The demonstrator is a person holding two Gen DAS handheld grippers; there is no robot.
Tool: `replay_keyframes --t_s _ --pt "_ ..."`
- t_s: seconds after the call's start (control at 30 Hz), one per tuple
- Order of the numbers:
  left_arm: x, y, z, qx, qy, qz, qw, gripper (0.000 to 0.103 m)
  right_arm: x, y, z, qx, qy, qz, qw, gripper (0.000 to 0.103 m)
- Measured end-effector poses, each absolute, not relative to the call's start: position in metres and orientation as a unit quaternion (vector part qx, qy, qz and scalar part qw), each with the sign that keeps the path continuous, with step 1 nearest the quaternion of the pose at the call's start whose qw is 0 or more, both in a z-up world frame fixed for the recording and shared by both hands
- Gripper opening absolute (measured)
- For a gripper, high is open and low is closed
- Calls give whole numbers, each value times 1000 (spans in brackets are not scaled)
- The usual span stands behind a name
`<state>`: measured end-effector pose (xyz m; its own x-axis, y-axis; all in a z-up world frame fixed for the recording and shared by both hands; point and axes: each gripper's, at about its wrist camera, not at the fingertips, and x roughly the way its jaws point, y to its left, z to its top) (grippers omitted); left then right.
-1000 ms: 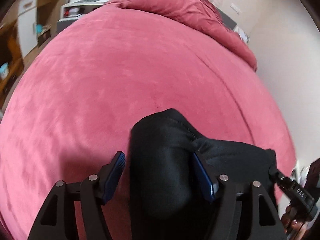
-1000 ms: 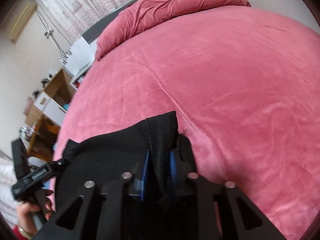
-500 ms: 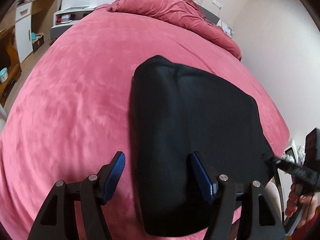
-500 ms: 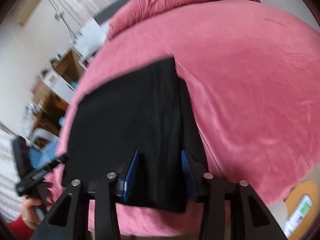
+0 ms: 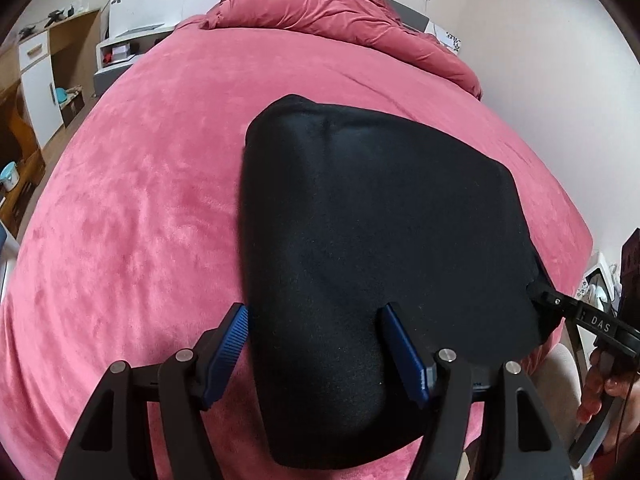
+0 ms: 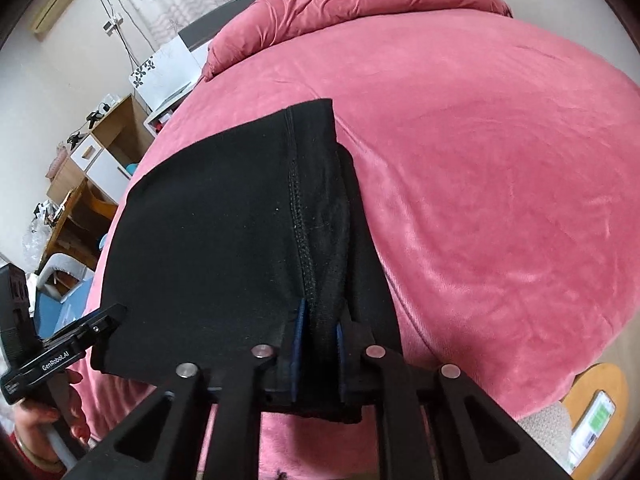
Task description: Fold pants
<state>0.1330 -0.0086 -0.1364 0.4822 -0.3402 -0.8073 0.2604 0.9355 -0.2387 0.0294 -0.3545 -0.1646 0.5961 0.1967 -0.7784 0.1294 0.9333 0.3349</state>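
The black pants lie folded flat on the pink bed; they also show in the right wrist view. My left gripper is open, its blue pads on either side of the pants' near left edge. My right gripper is shut on the pants' near right edge with its stitched seam. It also shows at the right of the left wrist view, and the left gripper shows at the left of the right wrist view.
A bunched pink duvet lies at the head of the bed. A wooden desk and shelves stand to the left. A stool with a phone stands by the near right corner. A wall runs along the right.
The pants went from a bunched, held-up bundle to lying spread flat on the bed. Both grippers pulled back toward the near edge. The right gripper opened briefly and has shut on the seam edge again.
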Motion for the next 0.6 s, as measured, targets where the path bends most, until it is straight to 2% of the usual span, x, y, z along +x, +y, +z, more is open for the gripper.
replay_keyframes --t_s 0.07,0.13,0.23,0.5,0.6 --pt "133 -9 -135 -38 479 -172 860 70 29 -355 -163 190 450 28 872 34" --pt "130 -10 -131 -36 482 -169 859 70 28 -354 -160 190 453 37 870 43" --pt "130 -9 -127 -37 488 -169 855 70 26 -349 -156 165 460 23 872 64" --pt "124 -2 -115 -41 503 -176 845 70 21 -347 -156 155 476 31 865 64" --pt "130 6 -112 -50 511 -191 837 70 25 -350 -155 159 481 37 861 69"
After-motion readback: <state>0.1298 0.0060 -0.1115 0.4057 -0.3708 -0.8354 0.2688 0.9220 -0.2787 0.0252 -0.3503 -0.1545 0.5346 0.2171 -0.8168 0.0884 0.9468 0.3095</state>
